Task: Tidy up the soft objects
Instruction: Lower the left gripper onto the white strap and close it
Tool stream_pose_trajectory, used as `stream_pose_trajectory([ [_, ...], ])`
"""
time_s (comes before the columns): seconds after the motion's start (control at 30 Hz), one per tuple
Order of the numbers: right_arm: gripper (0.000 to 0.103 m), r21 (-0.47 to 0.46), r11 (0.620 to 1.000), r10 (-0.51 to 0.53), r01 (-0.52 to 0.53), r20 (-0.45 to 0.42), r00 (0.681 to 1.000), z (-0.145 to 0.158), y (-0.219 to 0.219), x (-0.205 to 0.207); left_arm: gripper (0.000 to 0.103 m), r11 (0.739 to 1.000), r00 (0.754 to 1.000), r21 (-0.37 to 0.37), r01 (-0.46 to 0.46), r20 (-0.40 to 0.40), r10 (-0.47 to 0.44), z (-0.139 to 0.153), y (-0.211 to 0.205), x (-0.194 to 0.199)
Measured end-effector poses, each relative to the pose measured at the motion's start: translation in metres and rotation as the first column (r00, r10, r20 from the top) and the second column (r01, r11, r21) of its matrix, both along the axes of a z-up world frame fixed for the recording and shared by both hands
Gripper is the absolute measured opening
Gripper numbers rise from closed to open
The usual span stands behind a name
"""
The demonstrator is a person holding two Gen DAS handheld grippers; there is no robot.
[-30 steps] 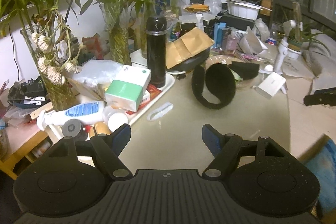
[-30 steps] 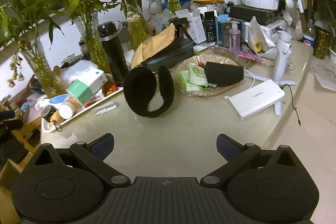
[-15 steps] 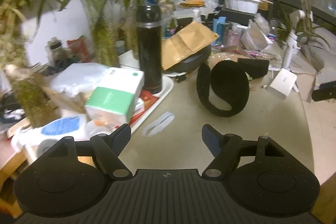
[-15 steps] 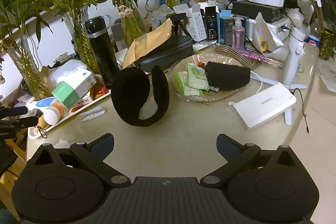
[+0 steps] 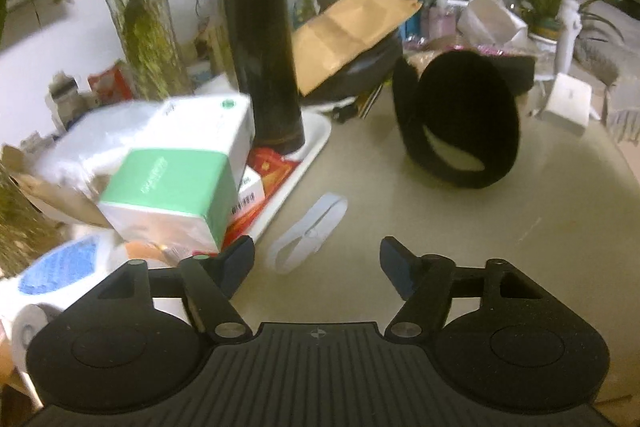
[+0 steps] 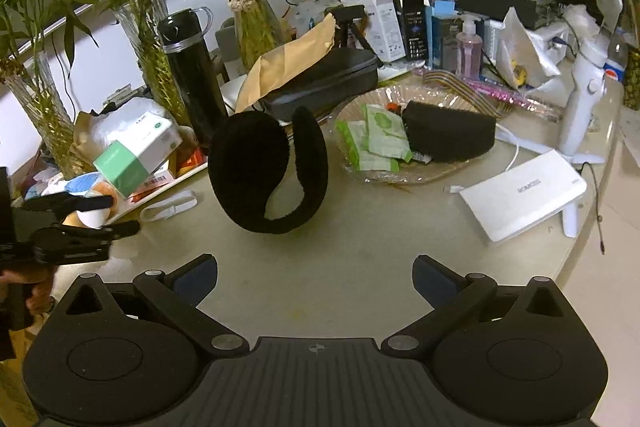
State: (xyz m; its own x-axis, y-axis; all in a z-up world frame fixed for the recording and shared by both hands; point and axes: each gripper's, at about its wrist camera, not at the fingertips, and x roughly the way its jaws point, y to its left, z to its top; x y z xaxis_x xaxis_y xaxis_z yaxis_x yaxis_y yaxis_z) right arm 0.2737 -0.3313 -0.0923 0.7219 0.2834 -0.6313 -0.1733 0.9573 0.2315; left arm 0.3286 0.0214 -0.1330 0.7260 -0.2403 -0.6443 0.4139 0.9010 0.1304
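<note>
Bare table [image 6: 360, 259] before my two grippers
My left gripper [image 5: 316, 261] is closing on nothing, right gripper [image 6: 315, 277] released; black earmuffs [image 6: 268, 175] stand free (glass plate [image 6: 400, 179] clear only rightward).

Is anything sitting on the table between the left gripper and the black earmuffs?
Nothing blocks the way. The left gripper, jaws closing with nothing between them, faces bare table up to the earmuffs. A flat white strap lies just ahead, toward the tray side, left of the direct line to the earmuffs.
</note>
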Motion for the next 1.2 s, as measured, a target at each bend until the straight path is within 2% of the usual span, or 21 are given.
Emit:
stream_pose_trajectory([
  [0.2,0.103,0.021,1.000,0.006,-0.006,-0.021,1.000,-0.002,0.000,0.001,0.061,1.000,0.999,0.002,0.002,-0.035,-0.002,-0.016,0.000,0.015],
  [0.43,0.103,0.039,0.999,0.005,-0.003,-0.034,0.999,-0.004,-0.002,0.002,0.061,0.999,0.998,-0.009,-0.042,-0.046,0.042,-0.026,0.005,0.031],
  [0.63,0.103,0.046,0.999,0.009,-0.006,-0.052,0.999,-0.007,-0.002,0.004,0.060,1.000,0.999,0.007,-0.014,-0.046,0.014,-0.034,-0.003,0.036],
  [0.73,0.103,0.042,0.999,0.010,-0.008,-0.057,0.998,-0.008,-0.002,0.004,0.047,1.000,0.998,-0.029,-0.009,-0.062,0.007,-0.035,0.000,0.039],
  [0.8,0.103,0.038,0.999,0.008,-0.006,-0.059,0.998,-0.009,-0.003,0.004,0.033,0.998,0.995,-0.068,-0.011,-0.098,0.004,-0.033,0.002,0.042],
  [0.87,0.103,0.038,0.999,0.001,0.002,-0.063,0.998,-0.010,-0.003,0.005,0.024,0.998,0.995,-0.058,-0.010,-0.099,0.004,-0.032,0.001,0.042],
  [1.0,0.103,0.035,0.999,0.002,0.001,-0.064,0.998,-0.012,-0.003,0.007,0.016,0.999,0.995,-0.048,-0.004,-0.104,-0.001,-0.032,0.001,0.041],
  [1.2,0.103,-0.017,1.000,0.013,-0.014,-0.067,0.998,-0.023,0.002,0.018,0.003,0.997,0.991,-0.064,-0.029,-0.132,0.021,-0.030,0.004,0.045],
])
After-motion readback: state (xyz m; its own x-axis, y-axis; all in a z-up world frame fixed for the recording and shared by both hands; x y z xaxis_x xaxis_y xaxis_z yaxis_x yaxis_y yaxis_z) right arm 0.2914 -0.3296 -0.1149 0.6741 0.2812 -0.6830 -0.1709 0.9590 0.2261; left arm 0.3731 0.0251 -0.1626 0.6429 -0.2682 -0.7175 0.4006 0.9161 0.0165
